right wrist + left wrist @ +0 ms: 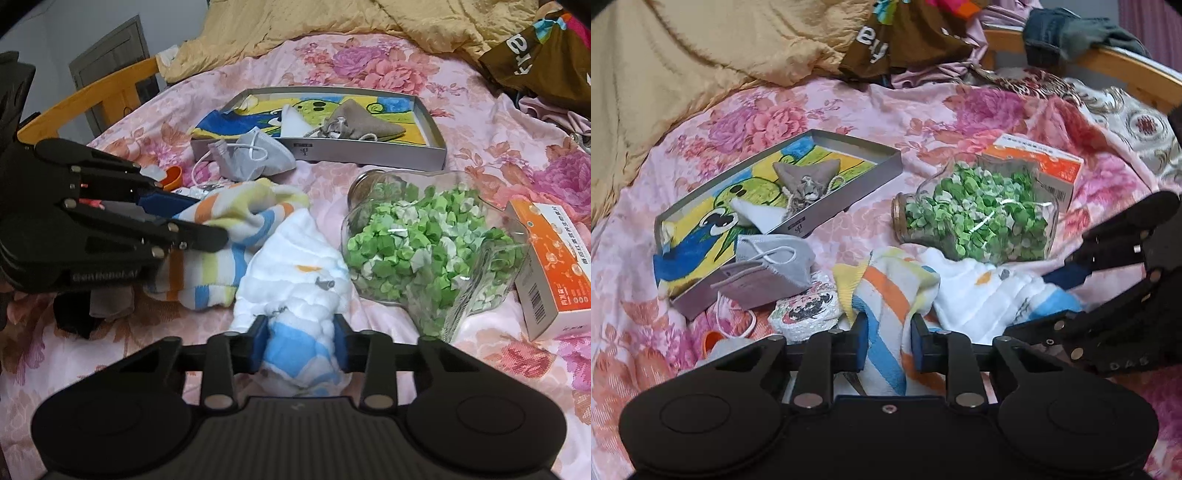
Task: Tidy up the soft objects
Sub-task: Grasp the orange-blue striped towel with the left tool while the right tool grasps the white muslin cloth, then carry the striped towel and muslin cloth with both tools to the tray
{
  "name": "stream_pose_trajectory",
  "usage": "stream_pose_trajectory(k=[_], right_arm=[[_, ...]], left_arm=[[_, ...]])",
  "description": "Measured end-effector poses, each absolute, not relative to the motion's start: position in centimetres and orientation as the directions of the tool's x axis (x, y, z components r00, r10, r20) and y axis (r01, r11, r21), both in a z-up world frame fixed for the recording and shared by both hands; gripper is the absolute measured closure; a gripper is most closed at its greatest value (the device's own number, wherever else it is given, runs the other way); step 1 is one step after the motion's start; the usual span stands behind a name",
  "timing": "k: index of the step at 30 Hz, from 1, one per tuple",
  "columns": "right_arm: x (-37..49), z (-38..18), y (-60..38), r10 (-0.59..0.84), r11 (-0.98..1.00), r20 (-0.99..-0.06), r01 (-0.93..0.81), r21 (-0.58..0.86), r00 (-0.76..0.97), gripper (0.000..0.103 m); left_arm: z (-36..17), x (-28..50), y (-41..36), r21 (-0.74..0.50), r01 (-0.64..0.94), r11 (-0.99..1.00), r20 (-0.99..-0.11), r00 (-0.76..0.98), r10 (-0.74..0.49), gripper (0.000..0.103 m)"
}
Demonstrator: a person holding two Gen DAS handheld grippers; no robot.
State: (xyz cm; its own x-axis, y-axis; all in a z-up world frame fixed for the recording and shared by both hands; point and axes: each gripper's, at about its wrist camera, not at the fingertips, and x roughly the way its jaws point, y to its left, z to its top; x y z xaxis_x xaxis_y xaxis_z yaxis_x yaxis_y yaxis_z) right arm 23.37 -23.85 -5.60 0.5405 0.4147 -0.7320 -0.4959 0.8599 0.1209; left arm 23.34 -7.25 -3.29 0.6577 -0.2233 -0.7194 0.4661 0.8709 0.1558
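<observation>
Nearest to us, each tool has a cloth between its jaws. The left gripper has narrowed onto a fold of the striped towel, its blue pads pressing the fabric from both sides. The right gripper pinches the blue-edged end of the white quilted cloth in the same way. Both cloths lie bunched together on the bed, touching each other in the middle of the clutter.

To do this step well, we judge that we should lift the two cloths apart slowly, since their folds overlap and one may drag the other. We should also keep the right-hand cloth from brushing the glass jar just beside it, which lies on its side and could roll.

Farther out, that jar is packed with small green and white folded paper pieces. Beside it sits an orange and white carton, closed, so we cannot tell its contents. A grey face mask leans against the near wall of the metal tray. The tray holds a colourful drawing, a brown drawstring pouch and a small white cone-shaped piece.
</observation>
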Motion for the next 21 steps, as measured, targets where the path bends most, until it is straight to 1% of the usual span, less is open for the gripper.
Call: stream_pose_trajectory(k=[1,4,7,16,21], right_arm=[[23.3,-5.6,-23.9,0.417,0.858,-0.731,-0.498,0.122,0.540,0.072],[23.2,-5.4,-24.0,0.410,0.863,-0.725,-0.492,0.114,0.553,0.080],[22.9,-4.9,-24.5,0.379,0.885,-0.702,-0.457,0.086,0.603,0.082],[23.0,-3.7,-26.0,0.348,0.914,-0.644,-0.399,0.072,0.681,0.084],[22.6,-3.0,-26.7,0.365,0.913,-0.607,-0.398,0.087,0.705,0.084]], left_arm=[[-3.2,23.2,-7.1,0.148,0.455,0.878,-0.716,0.662,-0.223,0.081],[-2.8,22.9,-6.9,0.128,0.425,0.896,-0.707,0.673,-0.218,0.082],[-2.0,22.6,-6.6,0.089,0.397,0.913,-0.697,0.680,-0.227,0.082],[0.4,22.1,-5.5,-0.062,0.313,0.948,-0.671,0.690,-0.272,0.082],[1.8,22.1,-5.0,-0.168,0.277,0.946,-0.658,0.683,-0.317,0.082]])
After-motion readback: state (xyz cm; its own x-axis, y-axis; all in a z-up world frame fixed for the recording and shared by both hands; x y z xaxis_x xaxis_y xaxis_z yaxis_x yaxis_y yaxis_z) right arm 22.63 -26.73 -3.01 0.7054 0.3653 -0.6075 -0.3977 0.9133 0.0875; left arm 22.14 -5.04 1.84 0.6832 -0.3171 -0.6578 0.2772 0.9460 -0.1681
